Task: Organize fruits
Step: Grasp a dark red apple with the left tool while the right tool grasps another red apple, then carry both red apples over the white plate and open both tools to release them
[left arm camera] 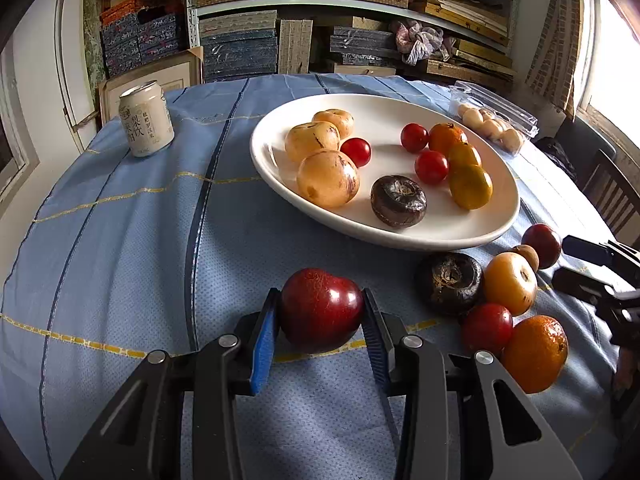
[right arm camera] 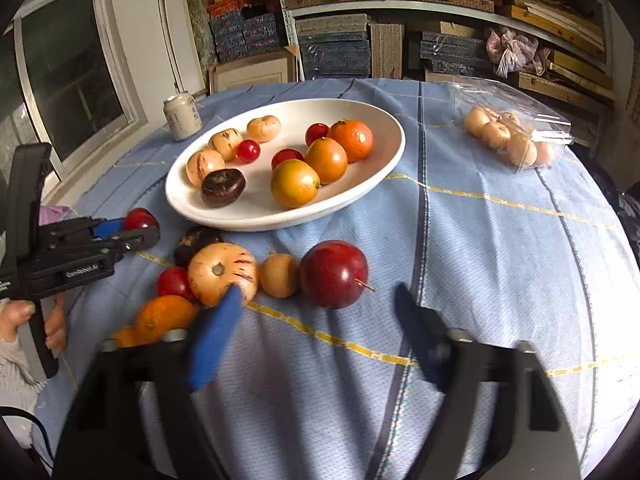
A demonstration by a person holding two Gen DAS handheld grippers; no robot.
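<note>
My left gripper [left arm camera: 322,304] is shut on a dark red plum [left arm camera: 321,309], just above the blue tablecloth and in front of the white oval plate [left arm camera: 492,228]. The plate holds several fruits: yellow striped melons, cherry tomatoes, oranges and a dark brown fruit [left arm camera: 398,200]. My right gripper [right arm camera: 320,300] is open and empty; a second red plum [right arm camera: 334,274] lies just beyond its fingertips. Beside that plum lie loose fruits: a small tan fruit [right arm camera: 279,275], a yellow striped melon [right arm camera: 222,273], a tomato [right arm camera: 174,283], an orange [right arm camera: 164,317] and a dark brown fruit [right arm camera: 196,242].
A white drink can [left arm camera: 146,119] stands at the table's far left. A clear plastic box of pale round fruits [right arm camera: 516,136] lies at the far right. Shelves with stacked boxes stand behind the table. A wooden chair [left arm camera: 612,192] stands to the right.
</note>
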